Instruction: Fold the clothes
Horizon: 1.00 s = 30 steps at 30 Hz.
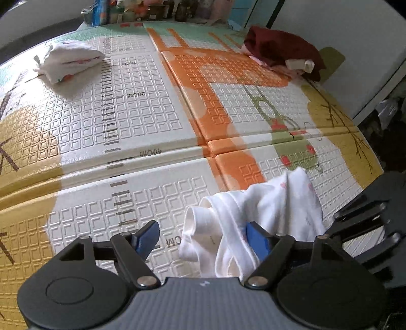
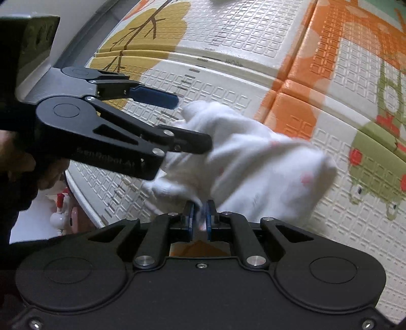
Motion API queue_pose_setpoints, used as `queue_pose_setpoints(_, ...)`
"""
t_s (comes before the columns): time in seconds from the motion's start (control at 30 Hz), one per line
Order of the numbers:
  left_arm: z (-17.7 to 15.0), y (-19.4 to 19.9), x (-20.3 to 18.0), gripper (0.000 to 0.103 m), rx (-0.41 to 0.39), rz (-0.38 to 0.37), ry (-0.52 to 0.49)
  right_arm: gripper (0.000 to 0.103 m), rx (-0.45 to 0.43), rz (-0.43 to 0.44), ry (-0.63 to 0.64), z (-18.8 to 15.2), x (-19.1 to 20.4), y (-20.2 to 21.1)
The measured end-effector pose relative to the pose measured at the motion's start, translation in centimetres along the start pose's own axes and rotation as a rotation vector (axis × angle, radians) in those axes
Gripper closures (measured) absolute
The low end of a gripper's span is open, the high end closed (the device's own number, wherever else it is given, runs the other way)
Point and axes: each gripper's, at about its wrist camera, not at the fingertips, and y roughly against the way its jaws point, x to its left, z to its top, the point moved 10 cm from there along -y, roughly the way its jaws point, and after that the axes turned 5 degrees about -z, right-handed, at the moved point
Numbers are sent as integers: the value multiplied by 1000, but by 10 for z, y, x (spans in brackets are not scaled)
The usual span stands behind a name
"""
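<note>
Clenched on the white garment (image 2: 253, 157), the right tool (image 2: 199, 218) alone holds it; the released left tool (image 1: 200, 238) may miss, letting cloth bunch lower right on the mat (image 1: 142, 106).

I saw a foam play mat (image 1: 142, 106) covering the whole work surface, embossed with small squares and jointed into panels by deep seams. Down its white part ran a printed ruler scale (image 1: 111, 101) of dark ticks with upside-down numerals. An orange band (image 1: 215, 83) crossed the mat's middle, mustard patches with brown branch lines (image 2: 142, 33) lay at its edges, and a green cartoon figure with red spots (image 2: 375, 157) sat beside the orange. Along the far edge I made out a row of bottles and boxes (image 1: 142, 10), too blurred to identify. A pale wall panel (image 1: 342, 38) stood beyond the mat's right side.
</note>
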Motion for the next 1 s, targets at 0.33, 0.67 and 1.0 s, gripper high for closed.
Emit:
queue_pose_setpoints(0.33,-1,0,0,25,-4,8,-14,93,-115,-15,-78,13,-25,48)
queue_pose_setpoints(0.67,-7,-3,2,21,2,9,-2,99,2,-96,-183,-5,-69,9)
queue_pose_setpoints(1.0,-8,-4,4,19,10,17,7,88,-145,-82,-255,-13,-91,34)
